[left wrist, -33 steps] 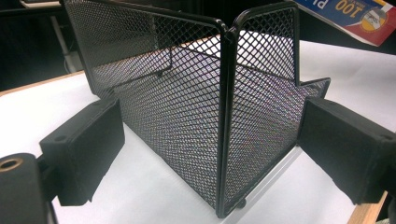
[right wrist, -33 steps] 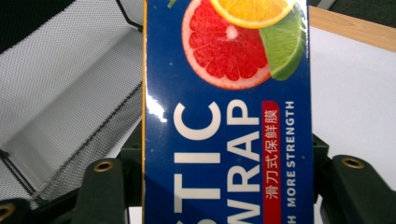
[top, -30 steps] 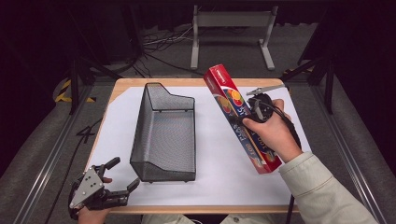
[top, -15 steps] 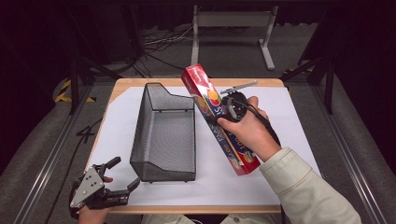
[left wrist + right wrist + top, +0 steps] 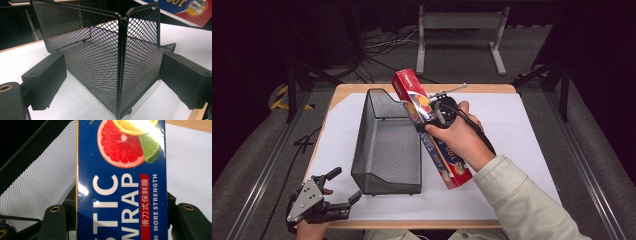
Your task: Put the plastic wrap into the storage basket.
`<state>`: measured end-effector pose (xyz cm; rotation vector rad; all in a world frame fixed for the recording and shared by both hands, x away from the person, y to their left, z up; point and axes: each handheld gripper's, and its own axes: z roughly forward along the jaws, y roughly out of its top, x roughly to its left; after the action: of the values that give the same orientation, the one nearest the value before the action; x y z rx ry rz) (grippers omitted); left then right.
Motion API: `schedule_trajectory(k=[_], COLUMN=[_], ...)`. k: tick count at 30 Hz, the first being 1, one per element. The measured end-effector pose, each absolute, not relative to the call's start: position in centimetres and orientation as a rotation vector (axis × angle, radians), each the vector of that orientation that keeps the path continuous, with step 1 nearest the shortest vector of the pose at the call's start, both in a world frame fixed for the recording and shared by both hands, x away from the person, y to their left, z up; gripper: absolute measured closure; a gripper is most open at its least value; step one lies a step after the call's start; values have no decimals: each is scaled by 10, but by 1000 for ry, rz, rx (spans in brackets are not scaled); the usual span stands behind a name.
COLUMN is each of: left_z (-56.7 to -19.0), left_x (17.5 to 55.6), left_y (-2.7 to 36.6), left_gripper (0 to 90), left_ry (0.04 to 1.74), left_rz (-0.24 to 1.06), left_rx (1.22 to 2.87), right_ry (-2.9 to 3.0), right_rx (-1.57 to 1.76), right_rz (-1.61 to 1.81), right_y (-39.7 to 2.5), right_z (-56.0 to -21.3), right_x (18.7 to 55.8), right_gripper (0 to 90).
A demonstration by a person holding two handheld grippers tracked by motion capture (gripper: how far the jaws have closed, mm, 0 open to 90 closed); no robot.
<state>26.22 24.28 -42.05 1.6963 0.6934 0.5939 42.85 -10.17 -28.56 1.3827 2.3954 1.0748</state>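
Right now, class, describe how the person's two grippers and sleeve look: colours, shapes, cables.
The left gripper is black, topped by a grey three-cornered plate with small holes; its jaws end in blocky black pads. The right gripper is black too, with a black cable trailing back over the hand. A pale beige sleeve covers the right forearm.

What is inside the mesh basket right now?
Nothing lies in the basket; white paper shows through its mesh floor. The far corner behind the box is covered.

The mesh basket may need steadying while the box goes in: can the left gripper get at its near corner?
Probably yes: the left gripper is open beside the mesh basket, nothing between.
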Motion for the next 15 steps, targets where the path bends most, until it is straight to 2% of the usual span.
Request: schedule_trajectory(k=[15], left_z=[-420], left_x=[261], left_y=[243], left_gripper=[85], left_ry=[691], left_rz=[602], left_rx=[1705], right_ry=[2447], right_rx=[1432], right_rz=[1046], right_y=[-68], right_z=[-288], right_x=[435], right_gripper=[403])
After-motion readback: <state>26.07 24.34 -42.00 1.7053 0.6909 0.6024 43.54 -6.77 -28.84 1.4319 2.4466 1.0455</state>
